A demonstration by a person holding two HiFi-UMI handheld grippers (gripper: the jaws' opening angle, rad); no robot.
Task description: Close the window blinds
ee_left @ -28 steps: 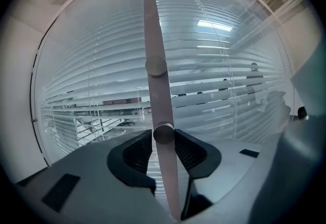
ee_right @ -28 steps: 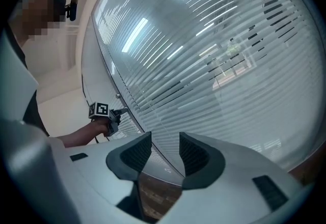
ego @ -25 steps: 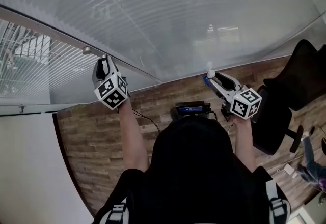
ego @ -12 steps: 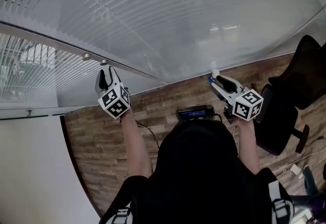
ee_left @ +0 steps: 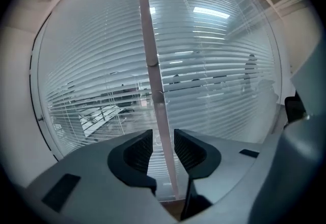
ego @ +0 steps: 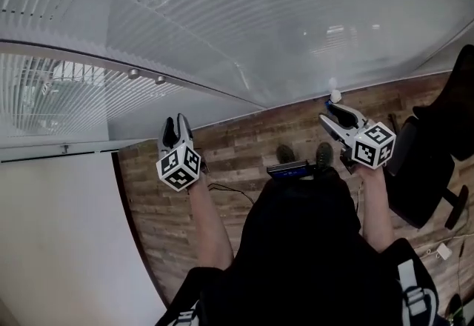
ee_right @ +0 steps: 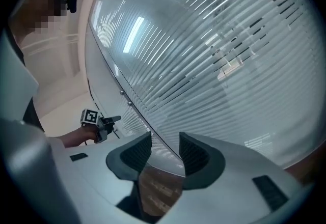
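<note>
Left gripper view | left hand-held gripper jaws parted, gripping nothing, frame strip beyond gap | right hand-held gripper likewise empty | blinds behind glass, left slats see-through | step: approach (judged) | next: reach knobs, probably the tilt control

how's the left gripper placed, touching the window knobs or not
Apart. The head view shows the left gripper below the nearer knob, with a clear gap between.

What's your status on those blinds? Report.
Left gripper open, right gripper open, nothing held. Blinds down, slats at left not shut. Black chair at right, off to the side.
</note>
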